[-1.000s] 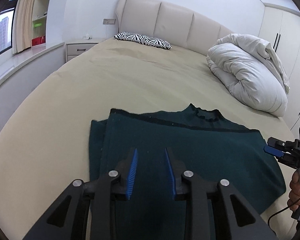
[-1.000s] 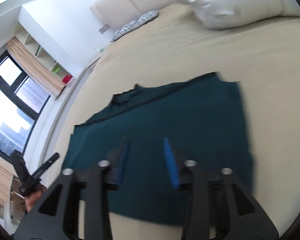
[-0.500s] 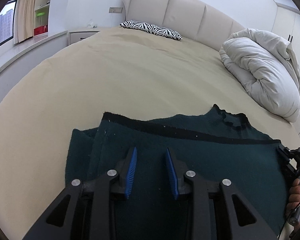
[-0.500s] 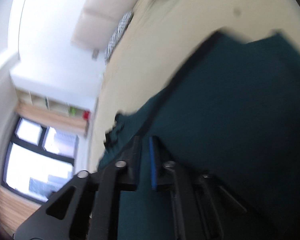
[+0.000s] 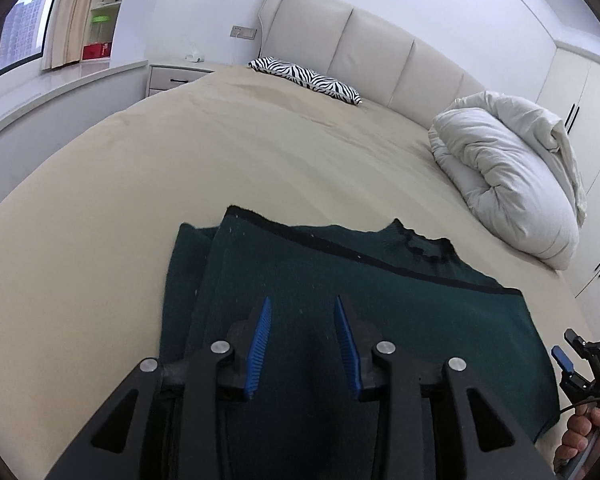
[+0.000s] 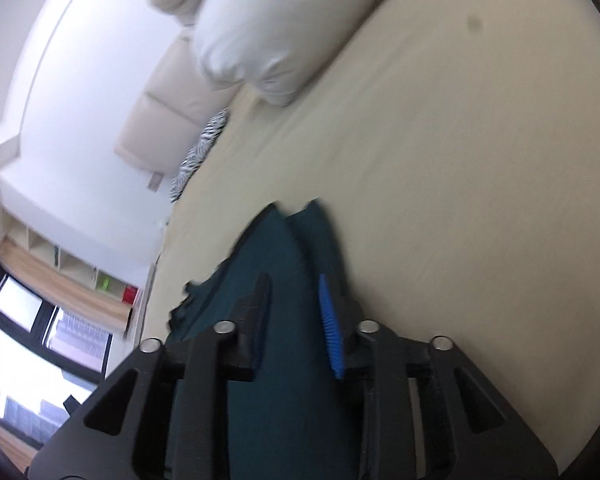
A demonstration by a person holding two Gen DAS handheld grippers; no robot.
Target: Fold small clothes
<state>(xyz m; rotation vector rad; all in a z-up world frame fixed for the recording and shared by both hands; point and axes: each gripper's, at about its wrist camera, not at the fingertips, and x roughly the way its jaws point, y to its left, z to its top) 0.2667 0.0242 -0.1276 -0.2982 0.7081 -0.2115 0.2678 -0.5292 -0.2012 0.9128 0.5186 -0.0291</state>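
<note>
A dark green knitted garment (image 5: 364, 300) with black trim lies flat on the beige bed (image 5: 260, 160), its left side folded over. My left gripper (image 5: 302, 328) is open and empty, hovering over the garment's near left part. My right gripper (image 6: 296, 312) is open over the garment's right edge (image 6: 284, 256), with nothing clearly between its fingers. It also shows in the left wrist view (image 5: 572, 364) beside the garment's right side. The right wrist view is tilted and blurred.
A rolled white duvet (image 5: 512, 184) lies at the bed's right. A zebra-striped pillow (image 5: 304, 80) sits by the padded headboard (image 5: 360, 48). A nightstand (image 5: 176, 74) and a window ledge stand left of the bed. White wardrobes (image 5: 580, 92) are on the right.
My right gripper was narrowed on the garment's right side half a second ago, and now it stands open. The left gripper has shifted a little over the garment and stays open.
</note>
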